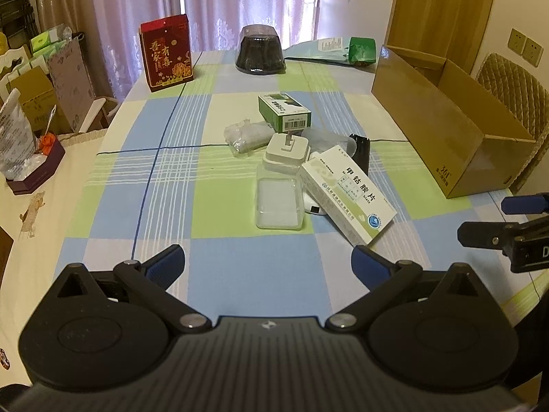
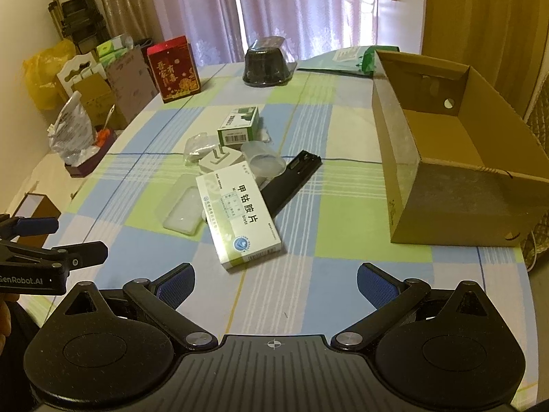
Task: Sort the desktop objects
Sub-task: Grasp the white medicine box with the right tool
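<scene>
A pile sits mid-table: a white medicine box (image 1: 346, 194) (image 2: 238, 214), a clear plastic case (image 1: 278, 202) (image 2: 182, 211), a white charger plug (image 1: 286, 149) (image 2: 219, 159), a green box (image 1: 284, 111) (image 2: 239, 125), a black flat bar (image 1: 360, 152) (image 2: 291, 183), a clear cup (image 2: 262, 158) and a crumpled clear bag (image 1: 245, 135) (image 2: 195, 147). An open cardboard box (image 1: 449, 127) (image 2: 456, 158) stands at the right. My left gripper (image 1: 267, 264) is open near the front edge, short of the pile. My right gripper (image 2: 274, 286) is open too, nothing between its fingers.
At the far end stand a red gift box (image 1: 166, 53) (image 2: 173, 68), a dark plastic container (image 1: 260, 49) (image 2: 267, 65) and a green pouch (image 1: 362, 51). A side table on the left holds bags and cartons (image 1: 24, 151). Checked cloth (image 1: 240, 267) covers the table.
</scene>
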